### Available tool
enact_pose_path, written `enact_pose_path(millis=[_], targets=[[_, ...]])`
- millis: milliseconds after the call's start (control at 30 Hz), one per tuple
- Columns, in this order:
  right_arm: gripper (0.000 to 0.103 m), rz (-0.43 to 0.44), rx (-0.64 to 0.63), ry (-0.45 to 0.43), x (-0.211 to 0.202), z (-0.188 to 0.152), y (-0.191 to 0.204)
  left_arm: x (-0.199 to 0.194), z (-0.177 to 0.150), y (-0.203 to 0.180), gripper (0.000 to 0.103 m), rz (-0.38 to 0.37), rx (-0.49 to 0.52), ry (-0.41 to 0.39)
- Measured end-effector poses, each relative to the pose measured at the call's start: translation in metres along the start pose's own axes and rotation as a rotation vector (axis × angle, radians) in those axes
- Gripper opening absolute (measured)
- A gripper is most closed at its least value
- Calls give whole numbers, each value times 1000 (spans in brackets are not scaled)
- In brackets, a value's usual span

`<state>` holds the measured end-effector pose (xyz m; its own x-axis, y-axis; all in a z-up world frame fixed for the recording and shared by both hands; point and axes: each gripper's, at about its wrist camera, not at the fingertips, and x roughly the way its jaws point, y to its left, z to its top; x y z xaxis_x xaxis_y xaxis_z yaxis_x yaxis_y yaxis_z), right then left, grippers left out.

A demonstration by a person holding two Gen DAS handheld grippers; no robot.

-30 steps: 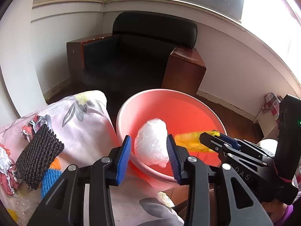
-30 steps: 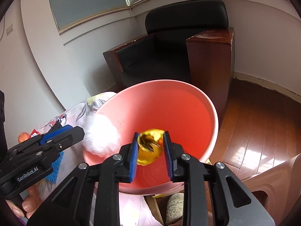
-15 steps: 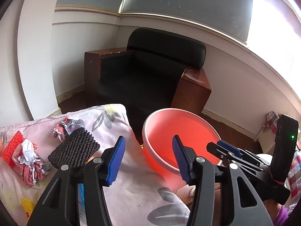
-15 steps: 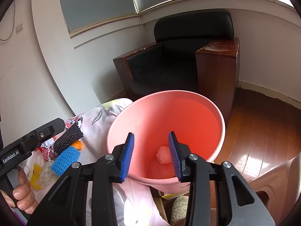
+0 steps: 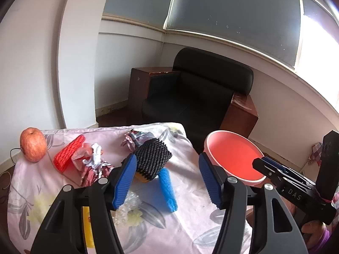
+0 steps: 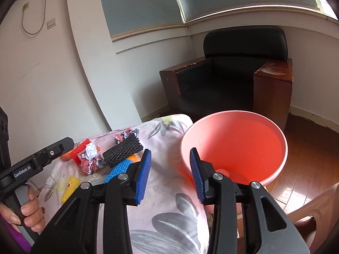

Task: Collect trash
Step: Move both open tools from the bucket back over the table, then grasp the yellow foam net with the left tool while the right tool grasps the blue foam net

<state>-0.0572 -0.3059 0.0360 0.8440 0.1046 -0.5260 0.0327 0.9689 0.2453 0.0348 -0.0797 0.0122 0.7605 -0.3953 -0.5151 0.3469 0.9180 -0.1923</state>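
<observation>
Gaping wide, the left tongs (image 5: 166, 180) have just been opening — nothing between them; right tongs (image 6: 170, 176) also parted, empty. Black foam net (image 5: 153, 158) lies just ahead-left on the surface (image 5: 190, 218), pink bin (image 6: 235, 146) ahead-right.

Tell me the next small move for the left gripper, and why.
Probably ease the left gripper forward and down onto the black foam net. The gripper is open and empty, its jaws having just been opening, and the net lies right ahead on the flowered cloth, nearest of the litter still outside the pink bin.
</observation>
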Motion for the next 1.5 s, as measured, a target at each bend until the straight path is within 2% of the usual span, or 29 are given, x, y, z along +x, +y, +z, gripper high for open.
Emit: enact_pose_path(millis=[267,533,767,867,933,1033,1067,1200,1500], targets=[[39,78,-22,69,10,-13,31,-29,-22,42,63,112,-17,-1],[39,122,-39,144,30,-29,55,-33,-50,80,63,199,-55,78],[39,136,-62,203,46,-42,68,-11,-80,86,63,221,-9,193],[39,136,-68,219,50,-44,71,-2,-87,91,63,208,-8,220],[39,135,-70,226,52,-45,71,-1,-89,93,56,188,-14,229],[39,132,-71,229,56,-45,72,0,-91,99,40,150,-41,242],[39,132,-71,231,57,-44,73,0,-91,101,30,141,-52,243],[39,137,-73,239,61,-43,75,-2,-92,111,10,105,-115,242],[39,138,-103,266,82,-38,96,-25,-85,117,9,87,-141,160]])
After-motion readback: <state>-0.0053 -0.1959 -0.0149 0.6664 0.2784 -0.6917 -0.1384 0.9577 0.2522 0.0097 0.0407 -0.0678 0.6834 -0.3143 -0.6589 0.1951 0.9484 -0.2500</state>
